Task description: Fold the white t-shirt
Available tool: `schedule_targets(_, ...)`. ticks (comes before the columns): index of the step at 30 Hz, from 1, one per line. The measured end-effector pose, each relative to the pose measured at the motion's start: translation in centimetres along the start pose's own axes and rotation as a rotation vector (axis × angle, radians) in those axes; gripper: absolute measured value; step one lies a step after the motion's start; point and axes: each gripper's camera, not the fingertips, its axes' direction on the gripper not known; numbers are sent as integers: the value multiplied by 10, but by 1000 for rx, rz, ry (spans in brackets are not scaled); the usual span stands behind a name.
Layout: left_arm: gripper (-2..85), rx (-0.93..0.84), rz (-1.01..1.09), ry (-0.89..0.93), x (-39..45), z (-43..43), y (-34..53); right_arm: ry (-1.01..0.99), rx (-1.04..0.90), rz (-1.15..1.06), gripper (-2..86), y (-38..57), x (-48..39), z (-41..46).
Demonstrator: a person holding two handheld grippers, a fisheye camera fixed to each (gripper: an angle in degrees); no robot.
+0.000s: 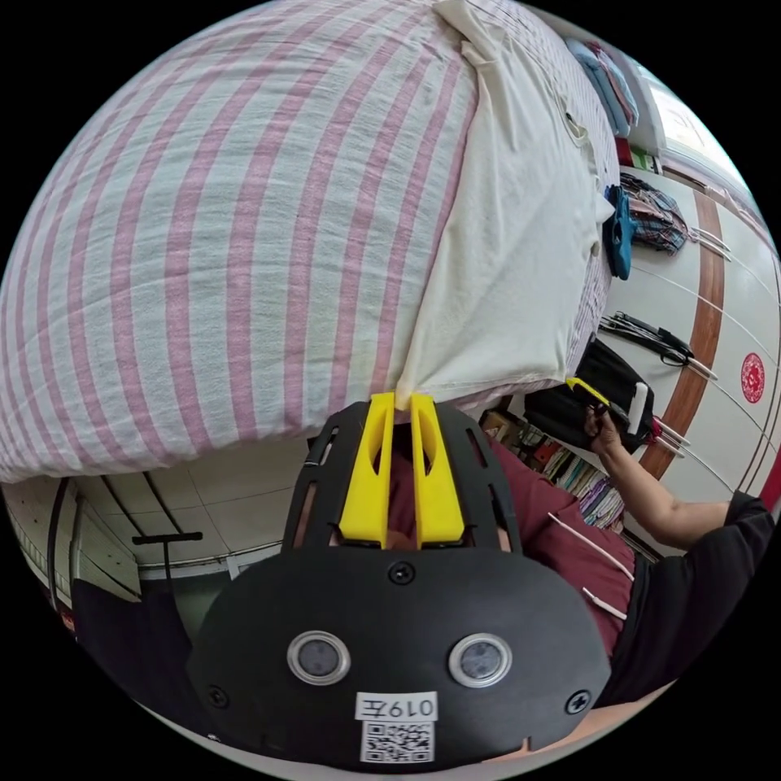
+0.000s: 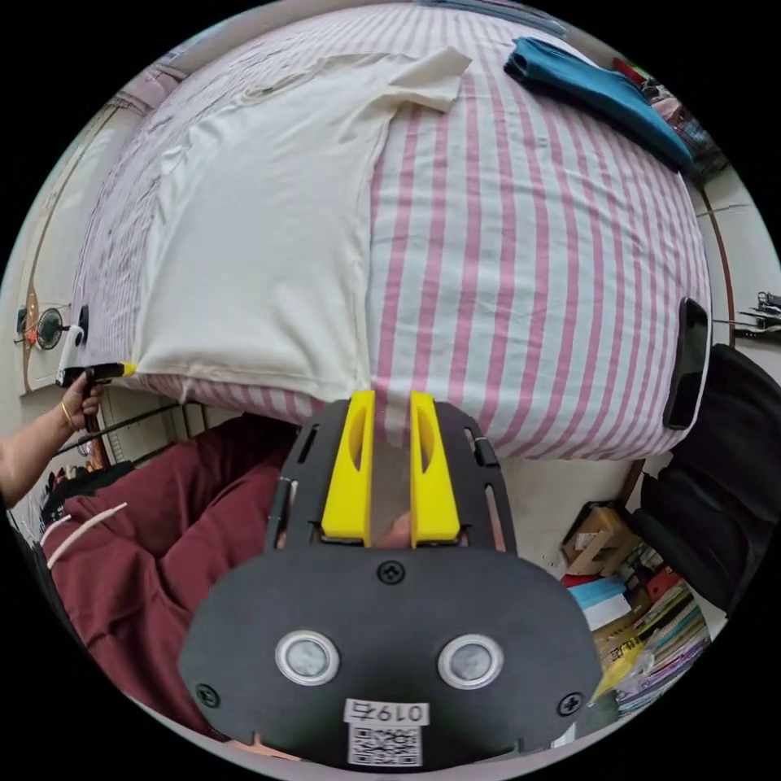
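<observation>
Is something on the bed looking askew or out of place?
The white t-shirt mostly lies flat, but one sleeve is creased and folded over. A dark phone-like object sits at the very edge of the bed.

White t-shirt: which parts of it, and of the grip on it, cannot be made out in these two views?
1. Left gripper view: the near hem corner of the t-shirt ends at the tips of the left gripper, which hide whether it is pinched.
2. Left gripper view: the collar end is too small and squeezed by the fisheye to make out.
3. Both views: the underside lies against the bed, hidden by the t-shirt itself.
</observation>
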Motion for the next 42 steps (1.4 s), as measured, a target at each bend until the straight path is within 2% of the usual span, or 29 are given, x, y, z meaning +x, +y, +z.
schedule_targets(5,9,35,-27,-11,4,-15,22,-19,36,-93,3,-22,-14,-14)
schedule_targets(10,10,214,-2,-79,34,-54,35,108,-116,-191,-9,-17,-24,2)
schedule_targets(15,18,275,130,-100,85,-67,8,75,-13,-142,-10,-15,-15,-46)
schedule_targets(16,22,317,136,-61,93,-72,-1,47,9,-128,-10,-17,-13,-54)
schedule_targets(19,43,420,111,7,104,-86,-23,-262,131,-20,-10,-31,4,-89)
schedule_targets(21,67,475,78,45,105,-95,-36,-611,179,-15,-9,-52,7,-105)
schedule_targets(23,93,565,11,93,99,-110,-49,-620,202,-90,-8,-69,-9,-120)
schedule_targets(25,116,686,-70,248,86,-133,-65,-629,238,-170,-6,-87,-28,-135)
schedule_targets(27,126,727,-102,315,79,-149,-84,-696,264,-220,-6,-110,-48,-149)
schedule_targets(29,134,731,-99,276,81,-166,-106,-734,302,-242,-6,-123,-61,-158)
schedule_targets(32,141,685,18,95,103,-196,-146,-673,316,-305,-6,-139,-84,-168)
schedule_targets(34,148,621,202,-117,135,-215,-173,-647,312,-341,-6,-146,-96,-172)
schedule_targets(37,160,474,452,-318,175,-226,-201,-631,279,-416,-6,-157,-114,-178)
schedule_targets(39,162,395,550,-406,192,-230,-212,-577,278,-468,-6,-166,-128,-185)
schedule_targets(42,139,254,667,-393,212,-230,-228,-566,282,-512,-6,-183,-147,-195)
